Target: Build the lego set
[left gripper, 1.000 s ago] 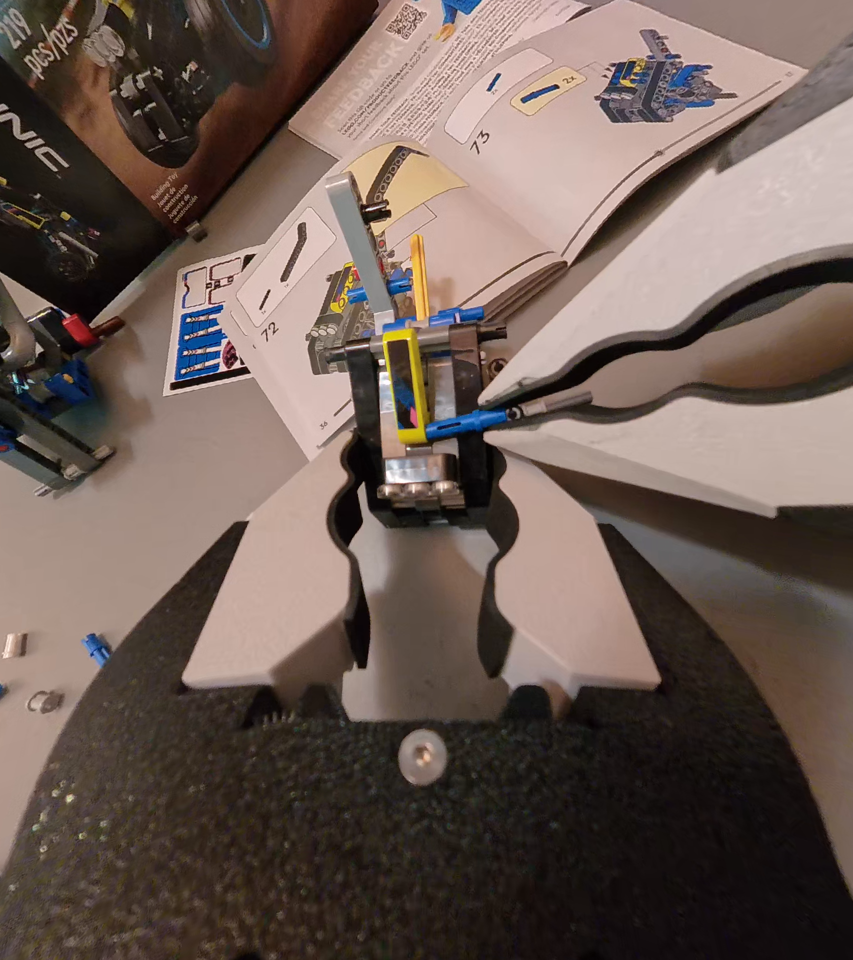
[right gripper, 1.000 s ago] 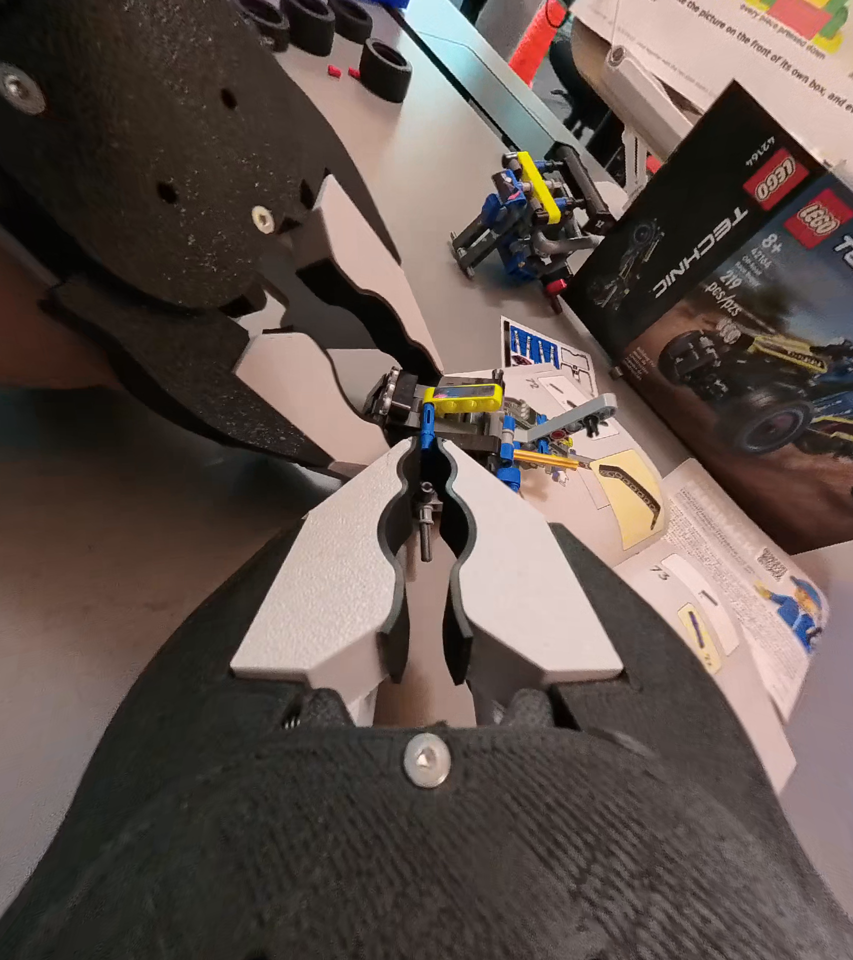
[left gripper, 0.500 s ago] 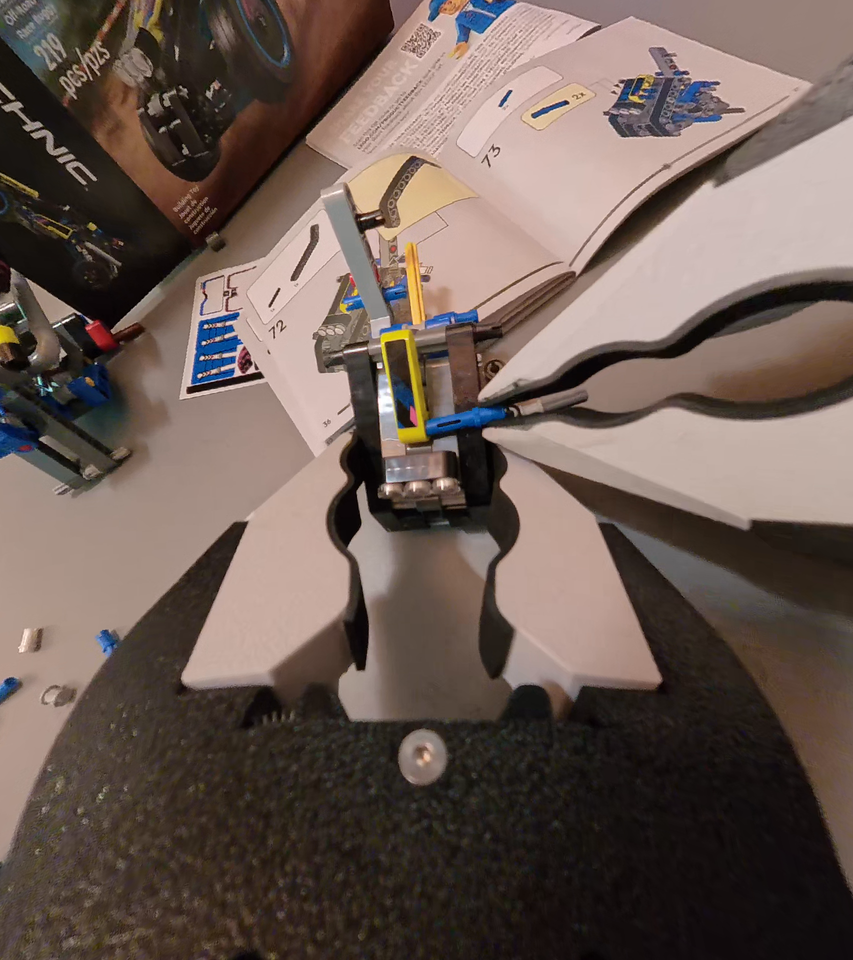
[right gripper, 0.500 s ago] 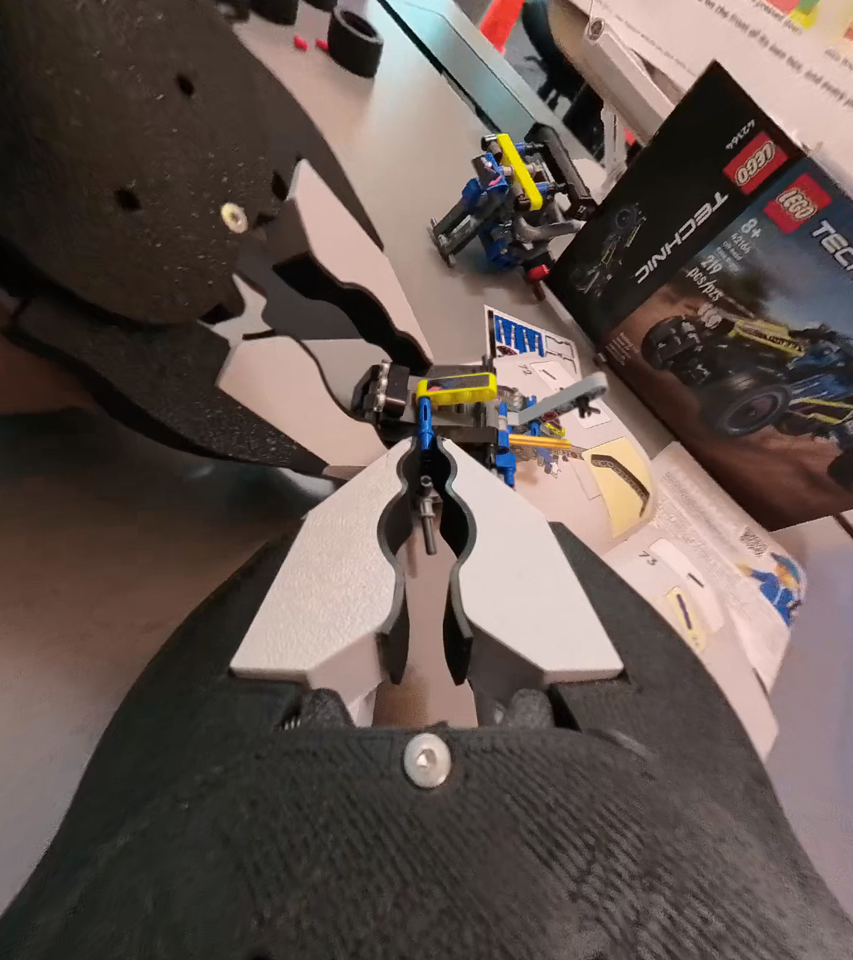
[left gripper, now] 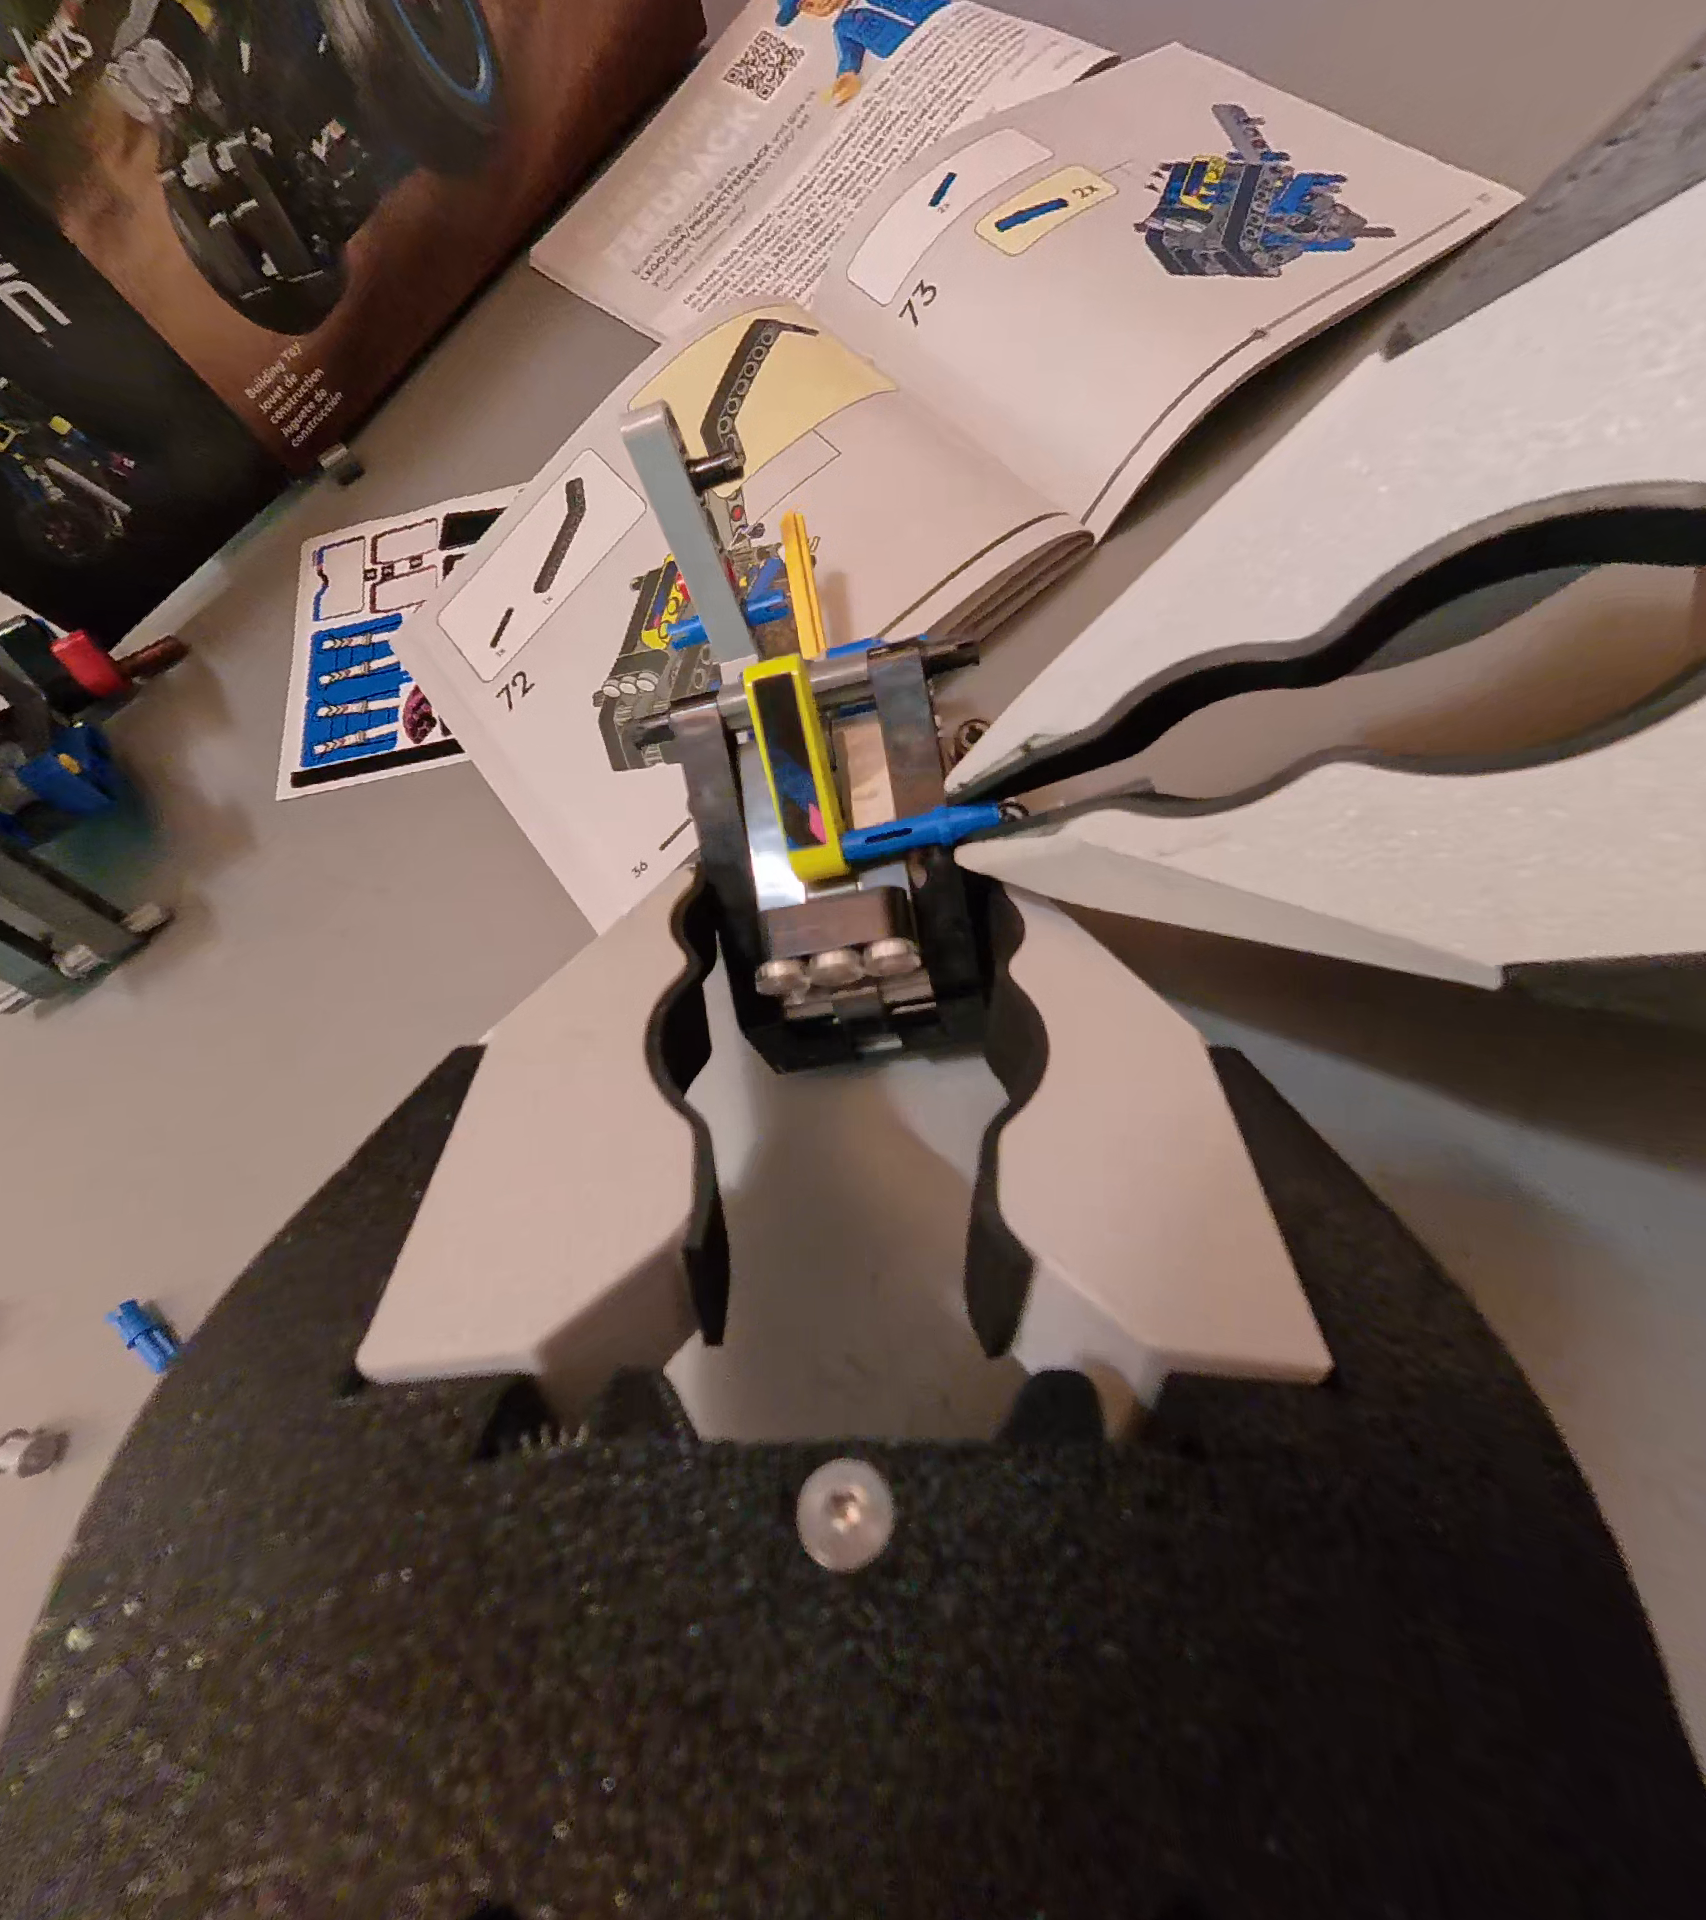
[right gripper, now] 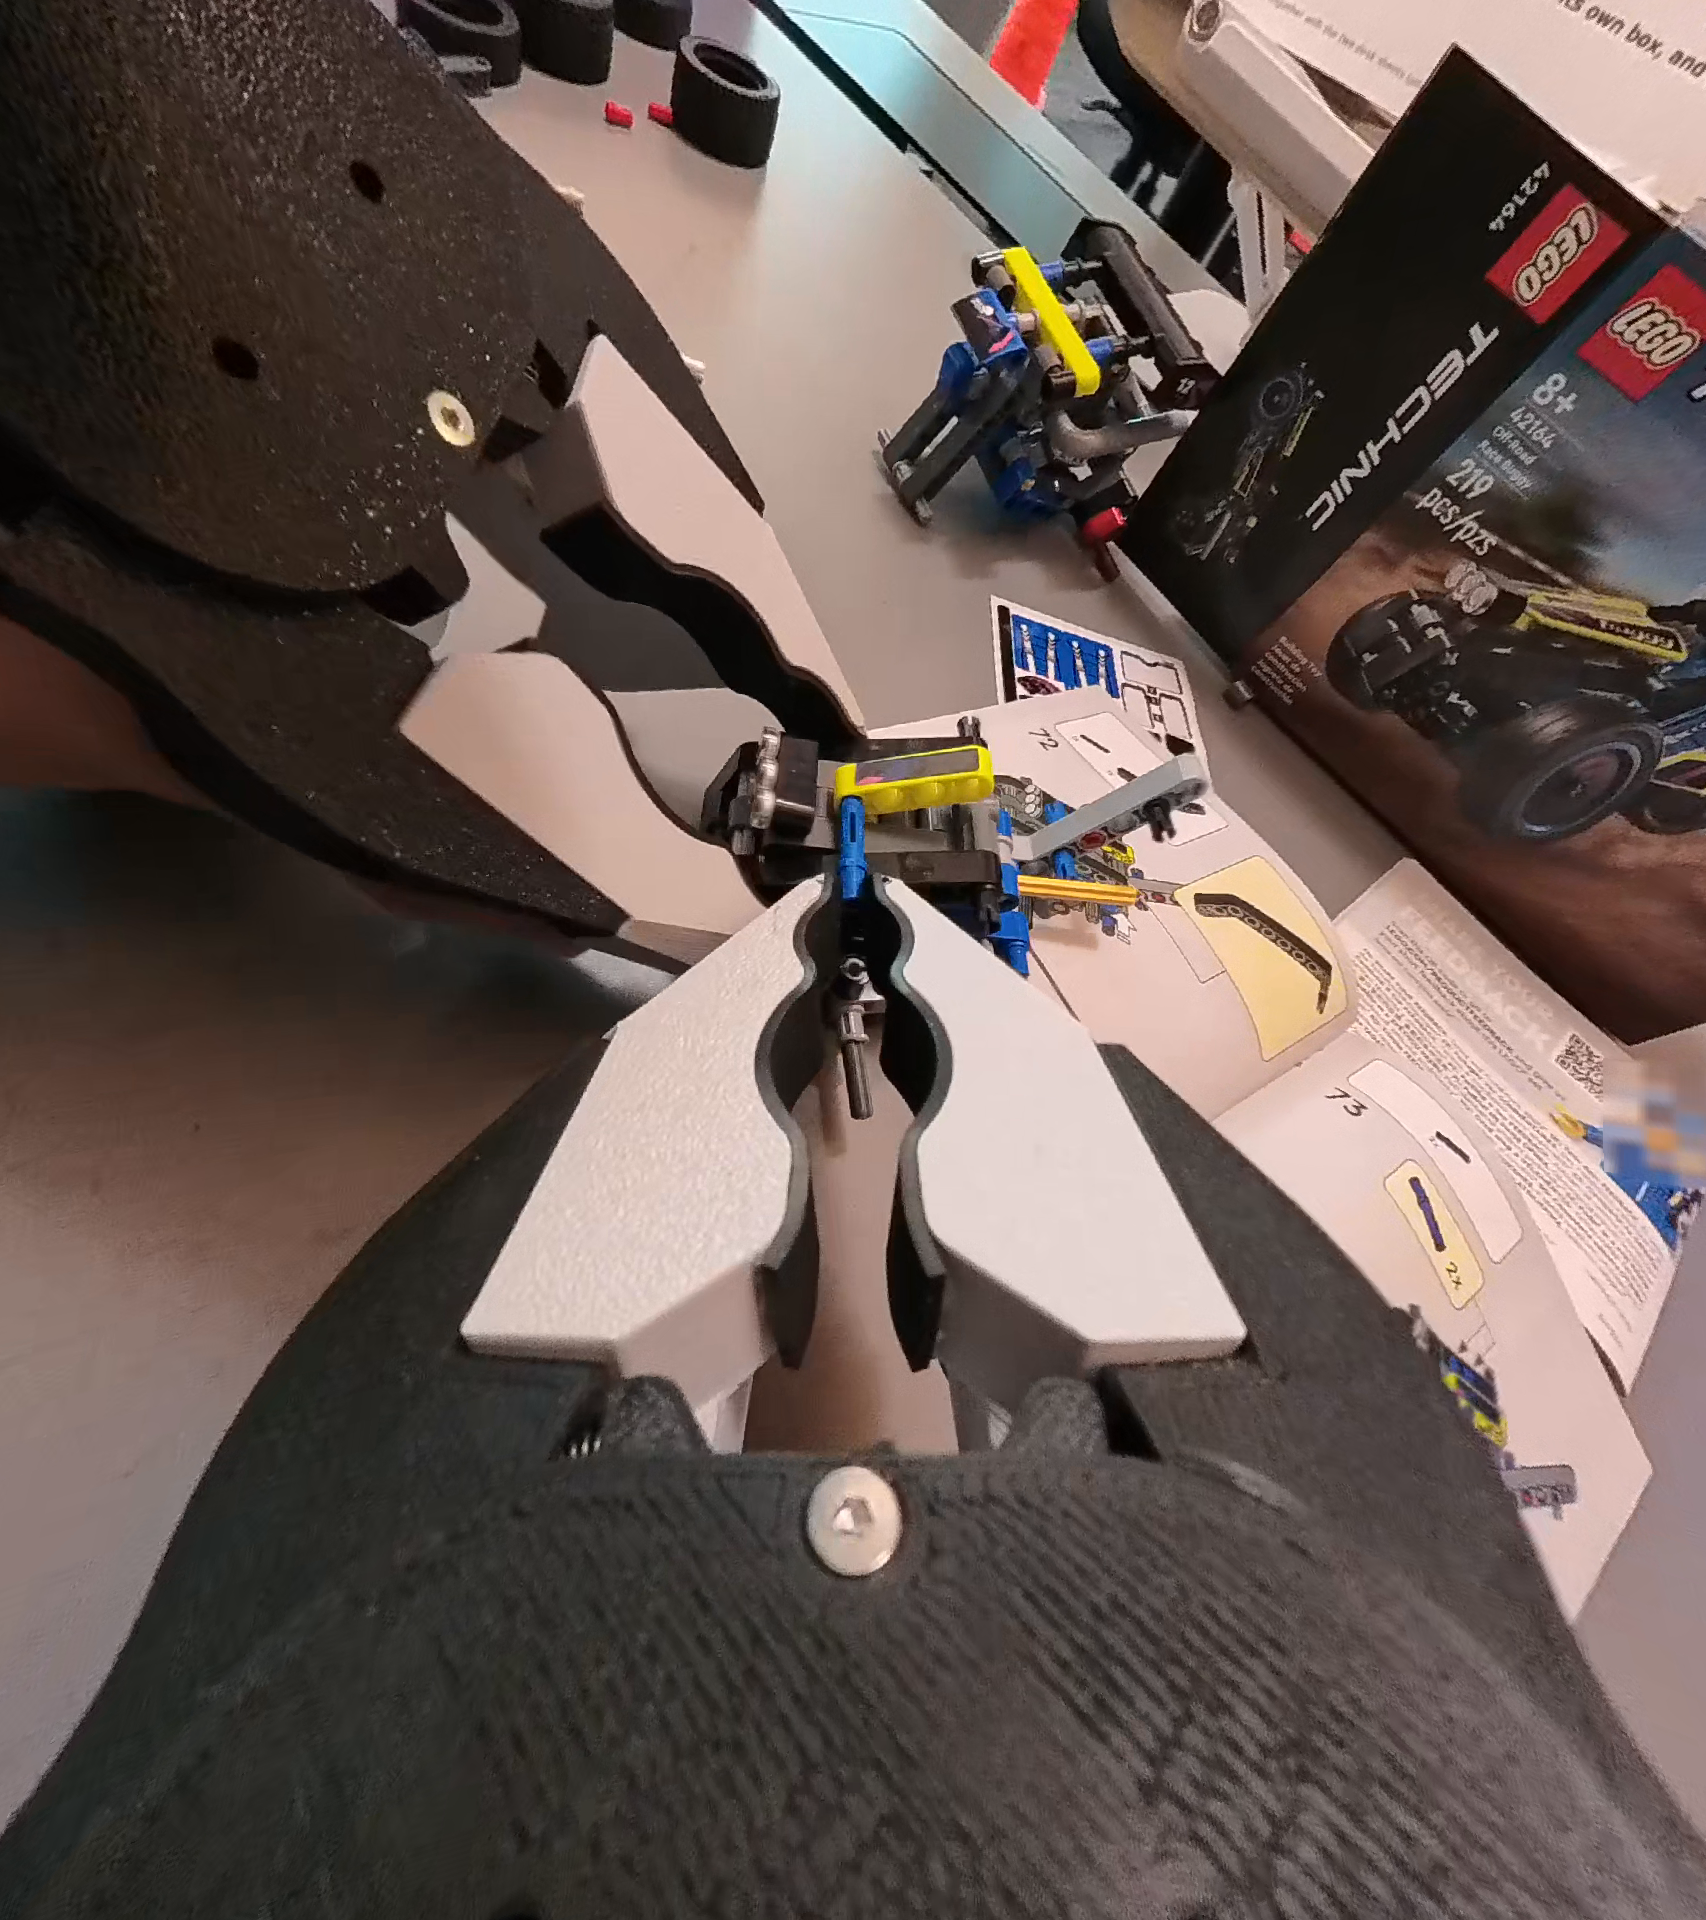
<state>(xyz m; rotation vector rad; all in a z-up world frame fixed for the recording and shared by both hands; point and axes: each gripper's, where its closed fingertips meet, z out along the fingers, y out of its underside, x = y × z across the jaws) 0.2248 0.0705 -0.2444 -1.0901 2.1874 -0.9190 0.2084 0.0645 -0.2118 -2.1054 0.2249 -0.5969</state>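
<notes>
My left gripper point(left gripper: 844, 987) jaws clamp small black-and-grey brick model with yellow beam point(left gripper: 807, 862). My right gripper point(right gripper: 854, 914) jaws pinch thin blue-and-grey pin point(right gripper: 851, 883) stuck in yellow beam, above open paper booklet point(left gripper: 984, 416) on grey table point(left gripper: 205, 1039).

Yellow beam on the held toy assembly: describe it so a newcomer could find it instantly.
Start at the open instruction booklet on the grey table; just in front of it the left gripper grips a small black-and-grey toy assembly. The yellow beam lies along its top, with a blue pin plugged into one end. It is the only yellow piece with a dark sticker on its face.
</notes>
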